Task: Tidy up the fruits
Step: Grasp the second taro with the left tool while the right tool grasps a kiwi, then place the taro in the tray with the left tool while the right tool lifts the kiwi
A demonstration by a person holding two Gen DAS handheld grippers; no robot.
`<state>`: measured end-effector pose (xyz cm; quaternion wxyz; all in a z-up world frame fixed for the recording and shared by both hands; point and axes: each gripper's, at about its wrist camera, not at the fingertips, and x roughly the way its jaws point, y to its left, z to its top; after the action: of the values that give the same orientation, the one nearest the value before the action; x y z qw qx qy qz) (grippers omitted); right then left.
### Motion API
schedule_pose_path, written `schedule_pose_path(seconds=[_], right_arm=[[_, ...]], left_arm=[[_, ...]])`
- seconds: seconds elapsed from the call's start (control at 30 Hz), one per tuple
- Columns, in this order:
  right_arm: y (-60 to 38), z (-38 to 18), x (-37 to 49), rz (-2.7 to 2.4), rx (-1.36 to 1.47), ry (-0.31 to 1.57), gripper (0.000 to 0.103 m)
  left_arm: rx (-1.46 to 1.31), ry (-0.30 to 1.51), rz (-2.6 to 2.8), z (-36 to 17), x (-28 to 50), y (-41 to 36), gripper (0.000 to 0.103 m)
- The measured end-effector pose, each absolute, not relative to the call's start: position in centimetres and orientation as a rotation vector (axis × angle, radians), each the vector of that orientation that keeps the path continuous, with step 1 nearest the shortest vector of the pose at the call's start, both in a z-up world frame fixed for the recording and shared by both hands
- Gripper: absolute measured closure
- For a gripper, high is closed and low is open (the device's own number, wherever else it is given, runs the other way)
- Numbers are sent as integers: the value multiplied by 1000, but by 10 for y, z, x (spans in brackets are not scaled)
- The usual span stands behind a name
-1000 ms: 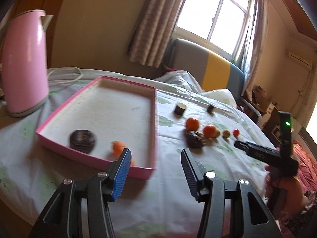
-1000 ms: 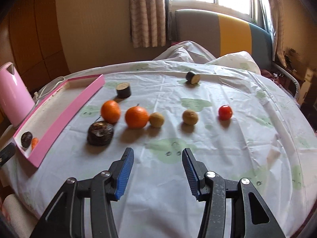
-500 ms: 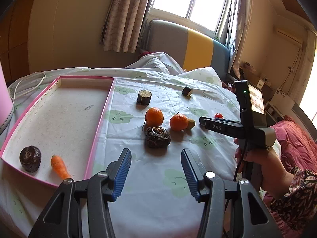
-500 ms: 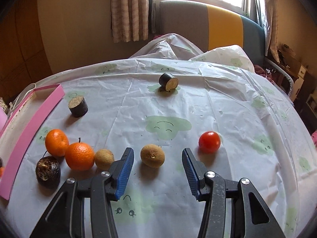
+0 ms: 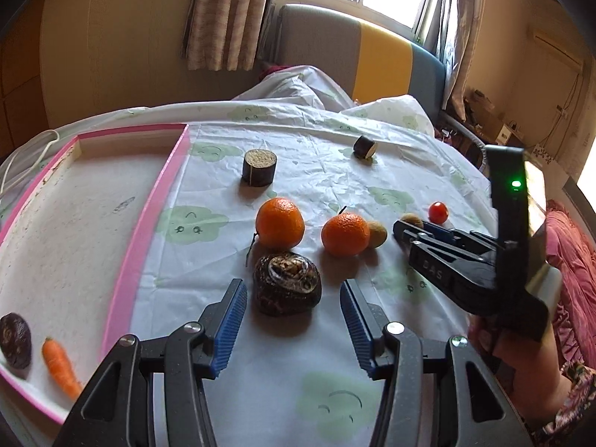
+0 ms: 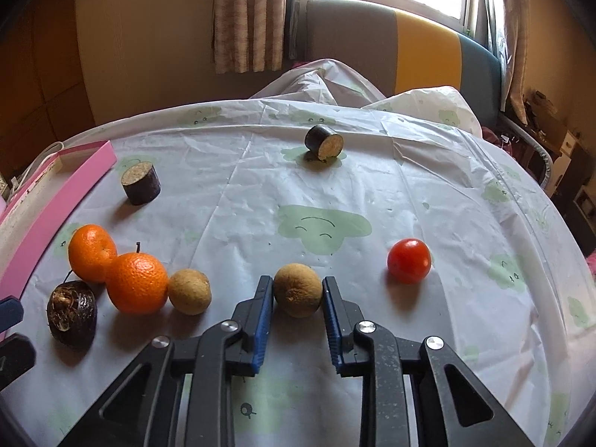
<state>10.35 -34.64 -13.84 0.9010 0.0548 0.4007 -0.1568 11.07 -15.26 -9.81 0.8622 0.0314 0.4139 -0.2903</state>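
Right gripper (image 6: 298,298) sits at lower centre of its view with both blue pads around a brown kiwi (image 6: 298,289), narrowed almost onto its sides, though I can't tell if they are really pinching it; a second kiwi (image 6: 189,291) lies left of it touching an orange (image 6: 136,282), and a cherry tomato (image 6: 409,260) lies to the right. Left gripper (image 5: 293,326) I see spread wide at the lower middle of its frame, holding nothing, a dark taro root (image 5: 287,284) just beyond the gap. Lettering "DAS" reads on the right gripper's black body, seen at the right of the left wrist view.
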Motion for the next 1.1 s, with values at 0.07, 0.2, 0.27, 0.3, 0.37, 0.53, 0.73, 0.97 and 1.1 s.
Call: schedule_pose_path(seconds=[0.07, 0.2, 0.27, 0.3, 0.37, 0.53, 0.73, 0.97, 1.1], right_arm=[[-348, -139, 103, -328, 124, 823, 76], [-350, -139, 102, -327, 138, 817, 76], [-350, -139, 102, -326, 142, 815, 76], [-350, -140, 102, -326, 142, 815, 76], [-349, -140, 102, -328, 140, 812, 76], [-349, -139, 100, -342, 135, 799, 76], [-346, -135, 95, -359, 113, 763, 76], [-341, -131, 93, -368, 87, 737, 76], [-338, -131, 94, -361, 71, 736, 76]], left_arm=[[88, 881, -608, -104, 115, -160, 50], [116, 881, -590, -113, 123, -166, 53], [101, 865, -604, -116, 124, -163, 57], [101, 849, -612, -117, 122, -162, 57], [117, 816, -624, -118, 118, -161, 57], [82, 804, -608, -116, 112, -151, 57], [-5, 790, -602, -105, 105, -126, 57], [-92, 738, -579, -79, 111, -93, 57], [-105, 720, -521, -69, 122, -70, 57]])
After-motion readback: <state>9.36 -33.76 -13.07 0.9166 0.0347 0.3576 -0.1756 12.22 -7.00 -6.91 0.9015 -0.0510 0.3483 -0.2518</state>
